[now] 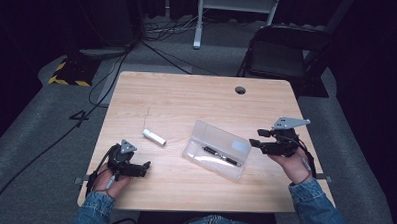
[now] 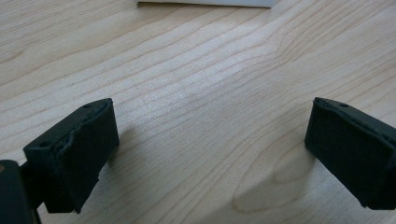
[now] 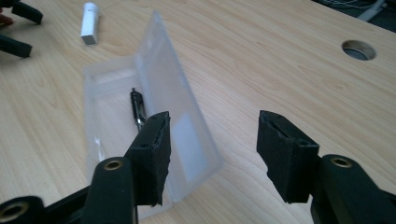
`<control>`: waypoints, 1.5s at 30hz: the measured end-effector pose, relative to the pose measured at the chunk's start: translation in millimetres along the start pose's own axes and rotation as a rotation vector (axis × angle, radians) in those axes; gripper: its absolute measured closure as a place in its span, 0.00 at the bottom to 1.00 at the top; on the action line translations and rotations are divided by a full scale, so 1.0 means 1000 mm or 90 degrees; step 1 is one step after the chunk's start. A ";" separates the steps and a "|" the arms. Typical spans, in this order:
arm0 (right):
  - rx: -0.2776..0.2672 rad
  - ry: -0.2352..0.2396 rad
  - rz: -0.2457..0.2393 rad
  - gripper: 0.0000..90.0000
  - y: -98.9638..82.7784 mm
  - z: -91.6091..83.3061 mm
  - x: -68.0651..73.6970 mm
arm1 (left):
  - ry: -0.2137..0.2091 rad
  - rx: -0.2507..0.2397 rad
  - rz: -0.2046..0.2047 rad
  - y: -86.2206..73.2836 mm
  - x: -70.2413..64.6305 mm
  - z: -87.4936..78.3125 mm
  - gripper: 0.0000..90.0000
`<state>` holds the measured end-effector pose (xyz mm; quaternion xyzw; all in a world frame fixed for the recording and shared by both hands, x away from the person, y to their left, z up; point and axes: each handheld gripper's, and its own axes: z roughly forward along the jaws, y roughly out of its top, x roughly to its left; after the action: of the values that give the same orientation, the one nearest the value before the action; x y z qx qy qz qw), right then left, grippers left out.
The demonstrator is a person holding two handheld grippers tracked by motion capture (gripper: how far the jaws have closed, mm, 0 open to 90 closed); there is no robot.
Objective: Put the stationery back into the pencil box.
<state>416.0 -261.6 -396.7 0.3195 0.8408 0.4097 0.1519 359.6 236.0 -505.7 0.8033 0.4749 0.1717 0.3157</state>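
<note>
Left gripper point(image 1: 145, 168) low, jaws wide apart; right gripper point(image 1: 256, 137) raised, jaws apart, empty.

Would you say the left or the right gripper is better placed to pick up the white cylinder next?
Probably the left gripper: it rests open just below the white cylinder. The right gripper, also open, sits beyond the clear case.

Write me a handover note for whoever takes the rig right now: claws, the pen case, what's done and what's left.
Left claw: open, empty, low over the table's near-left corner.
Right claw: open, empty, just right of the case.
Clear plastic case: mid-table, lid standing open.
Black pen: lying inside the case.
White cap-like cylinder: on the table left of the case.
Done: pen in the case.
Left: probably the white piece, then closing the lid.
</note>
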 end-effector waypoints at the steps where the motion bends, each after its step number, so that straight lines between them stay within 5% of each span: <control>1: 0.000 -0.003 0.003 0.49 -0.001 -0.001 -0.003 | 0.000 0.000 0.000 0.000 0.000 0.000 0.03; 11: 0.027 -0.061 0.063 0.44 -0.017 -0.007 -0.036 | 0.000 0.000 0.000 0.000 0.000 0.000 0.03; 32: 0.070 -0.155 0.141 0.41 -0.050 -0.007 -0.082 | -0.002 0.002 0.000 0.000 0.000 0.000 0.03; 45: 0.142 -0.192 0.203 0.31 -0.067 0.001 -0.101 | -0.002 0.001 0.000 0.000 0.000 0.000 0.03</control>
<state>464.6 -359.0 -450.2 0.5206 0.7876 0.2807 0.1728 359.6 236.1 -505.6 0.8039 0.4745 0.1701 0.3157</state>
